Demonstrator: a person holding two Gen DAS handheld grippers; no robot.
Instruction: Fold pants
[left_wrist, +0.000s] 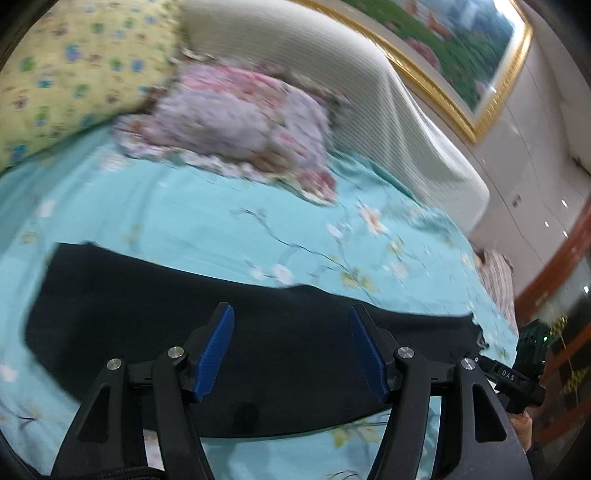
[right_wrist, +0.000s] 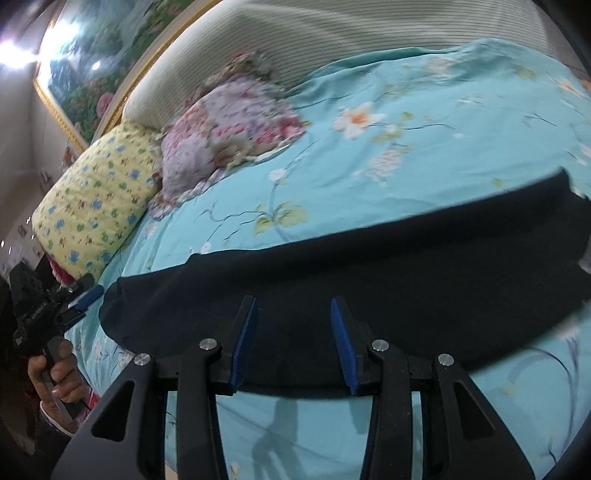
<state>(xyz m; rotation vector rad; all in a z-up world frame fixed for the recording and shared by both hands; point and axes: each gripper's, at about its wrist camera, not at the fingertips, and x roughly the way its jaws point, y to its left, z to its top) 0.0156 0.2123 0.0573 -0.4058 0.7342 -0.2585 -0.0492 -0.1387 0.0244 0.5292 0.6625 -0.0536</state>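
Note:
The dark navy pants (left_wrist: 155, 317) lie flat in a long band across the turquoise flowered bedsheet (left_wrist: 184, 218); they also show in the right wrist view (right_wrist: 406, 269). My left gripper (left_wrist: 291, 317) is open and empty, hovering just above the pants, its blue pads (left_wrist: 218, 350) apart. My right gripper (right_wrist: 293, 310) is open and empty above the near edge of the pants, its blue pads (right_wrist: 341, 343) apart. The right gripper shows at the right edge of the left wrist view (left_wrist: 528, 354); the left gripper shows at the left edge of the right wrist view (right_wrist: 44, 310).
A yellow patterned pillow (left_wrist: 70, 70) and a pink-purple floral pillow (left_wrist: 236, 110) lie at the head of the bed against a striped cream headboard (left_wrist: 332, 74). A gold-framed painting (left_wrist: 461, 55) hangs on the wall. The bed's edge (left_wrist: 495, 280) drops off at the right.

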